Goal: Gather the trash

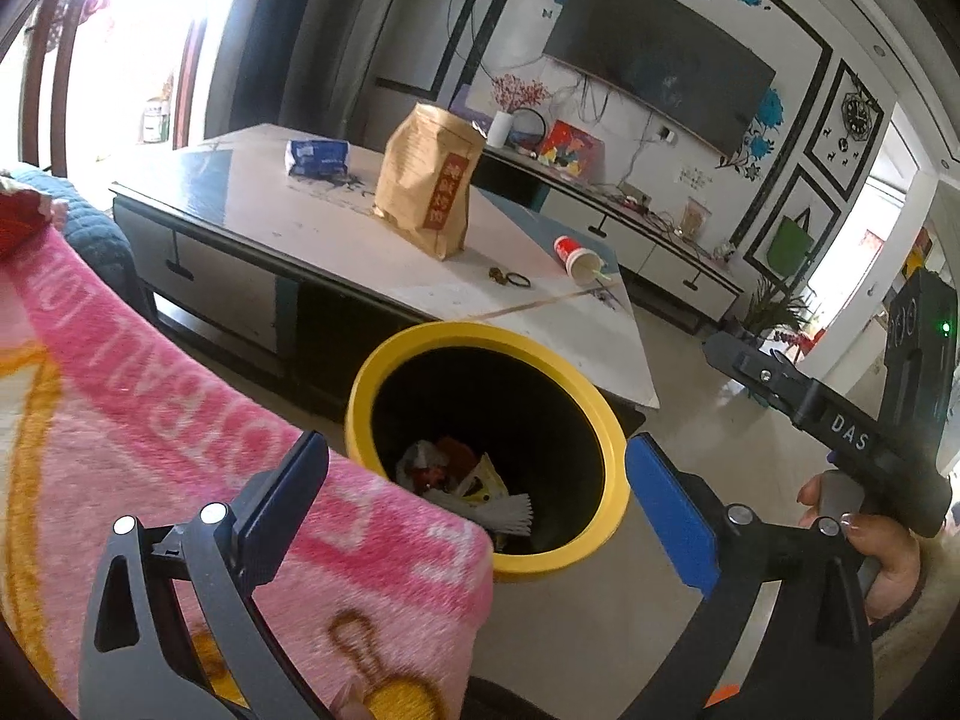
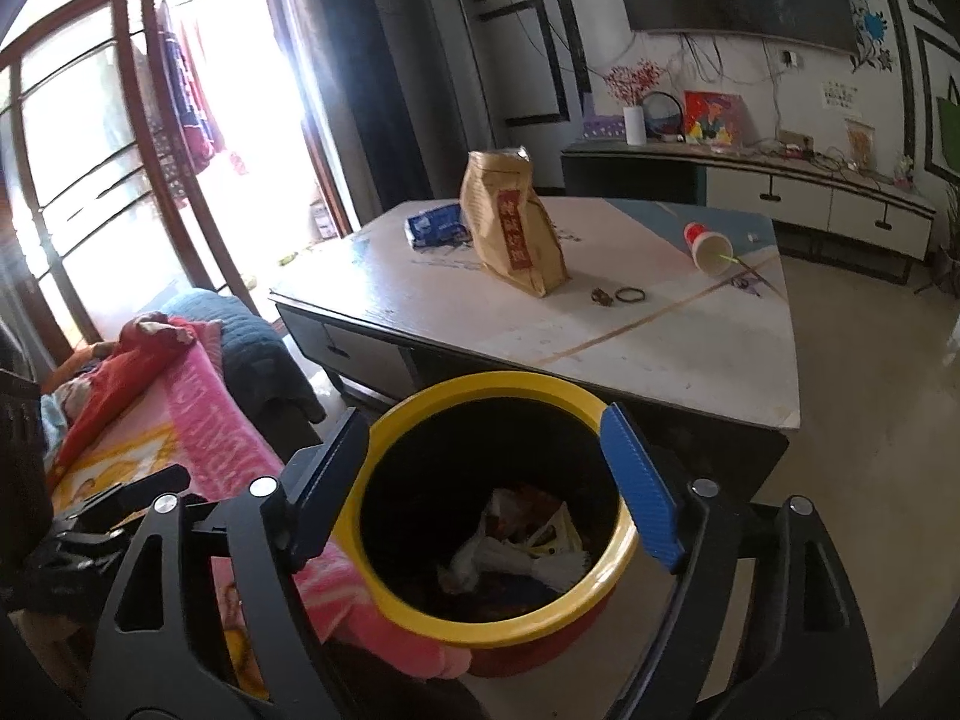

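Note:
A yellow-rimmed trash bin [image 1: 606, 420] [image 2: 624, 546] stands on the floor beside the sofa, holding crumpled wrappers [image 1: 474, 486] [image 2: 522, 546]. On the coffee table [image 1: 336, 240] [image 2: 660, 336] stand a brown paper bag [image 1: 429, 180] [image 2: 513, 222], a blue packet [image 1: 318, 156] [image 2: 435, 225] and a tipped red-and-white cup with a green straw [image 1: 576, 258] [image 2: 711, 249]. My left gripper [image 1: 474, 504] is open and empty above the bin. My right gripper [image 2: 486, 480] is open and empty over the bin; it also shows in the left wrist view [image 1: 750, 366].
A pink blanket [image 1: 150, 408] [image 2: 198, 420] covers the sofa at left, touching the bin. A hair tie and small object [image 1: 510, 279] [image 2: 621, 295] lie on the table. A TV cabinet [image 1: 648, 234] [image 2: 810, 192] runs along the far wall.

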Action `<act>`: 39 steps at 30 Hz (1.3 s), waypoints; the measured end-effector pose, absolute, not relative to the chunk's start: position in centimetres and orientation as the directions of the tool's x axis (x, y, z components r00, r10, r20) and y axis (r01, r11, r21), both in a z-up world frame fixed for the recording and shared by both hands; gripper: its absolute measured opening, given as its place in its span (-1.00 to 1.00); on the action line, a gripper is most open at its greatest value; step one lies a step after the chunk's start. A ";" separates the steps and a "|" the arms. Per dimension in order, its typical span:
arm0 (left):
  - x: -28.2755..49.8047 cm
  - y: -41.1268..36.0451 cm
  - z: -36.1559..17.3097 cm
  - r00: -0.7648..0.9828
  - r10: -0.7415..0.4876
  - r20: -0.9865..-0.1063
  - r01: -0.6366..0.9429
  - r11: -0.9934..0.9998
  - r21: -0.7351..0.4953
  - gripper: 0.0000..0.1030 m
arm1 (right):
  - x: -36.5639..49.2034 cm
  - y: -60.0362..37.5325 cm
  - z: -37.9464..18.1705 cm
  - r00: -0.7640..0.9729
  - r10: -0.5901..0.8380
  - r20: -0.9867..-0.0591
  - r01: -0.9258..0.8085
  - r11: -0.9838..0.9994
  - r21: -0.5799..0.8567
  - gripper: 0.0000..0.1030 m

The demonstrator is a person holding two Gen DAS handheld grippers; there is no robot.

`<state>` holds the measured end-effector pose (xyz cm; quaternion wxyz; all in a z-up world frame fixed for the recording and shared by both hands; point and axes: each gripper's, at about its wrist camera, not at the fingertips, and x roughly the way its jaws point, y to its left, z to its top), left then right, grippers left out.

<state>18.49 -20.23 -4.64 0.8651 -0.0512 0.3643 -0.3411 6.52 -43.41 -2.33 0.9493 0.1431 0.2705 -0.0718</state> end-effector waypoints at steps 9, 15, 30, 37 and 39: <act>15.9 -16.2 -3.3 0.597 -0.577 -0.557 0.507 0.810 -0.295 0.87 | 3.8 -40.0 -1.1 0.899 -0.060 -0.434 0.179 0.955 0.238 0.78; 13.4 -13.3 -2.4 0.690 -0.510 -0.514 0.450 0.858 -0.248 0.87 | 1.5 -36.9 -0.9 0.928 -0.066 -0.367 0.159 0.960 0.230 0.79; 6.5 -7.7 -0.9 0.868 -0.344 -0.359 0.309 0.939 -0.151 0.87 | -2.2 -31.3 -1.3 0.972 -0.123 -0.203 0.137 0.989 0.059 0.79; 4.6 -6.9 -0.7 0.885 -0.317 -0.340 0.288 0.948 -0.136 0.88 | -2.8 -30.5 -1.5 0.974 -0.140 -0.175 0.152 0.987 0.054 0.79; 4.3 -6.6 -0.8 0.889 -0.310 -0.336 0.282 0.950 -0.130 0.87 | -2.8 -30.2 -1.4 0.978 -0.137 -0.161 0.145 0.988 0.043 0.79</act>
